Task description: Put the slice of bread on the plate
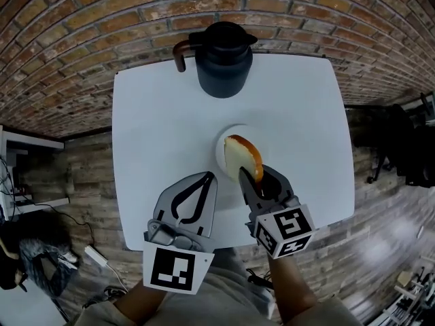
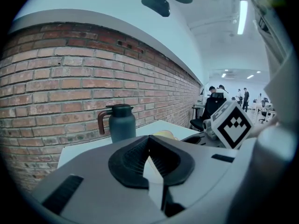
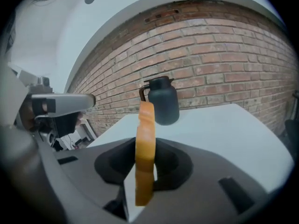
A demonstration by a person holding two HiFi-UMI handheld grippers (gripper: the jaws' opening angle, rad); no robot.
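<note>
Bread slice, clamped on edge in the right gripper, hangs over the white plate at the middle of the table — seemingly the placing step, calling next for lowering and letting go — while the left gripper, jaws together, holds nothing.

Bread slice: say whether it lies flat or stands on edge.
On edge. The golden-crusted bread slice stands upright, pinched between the jaws of the right gripper, over the round white plate.
</note>
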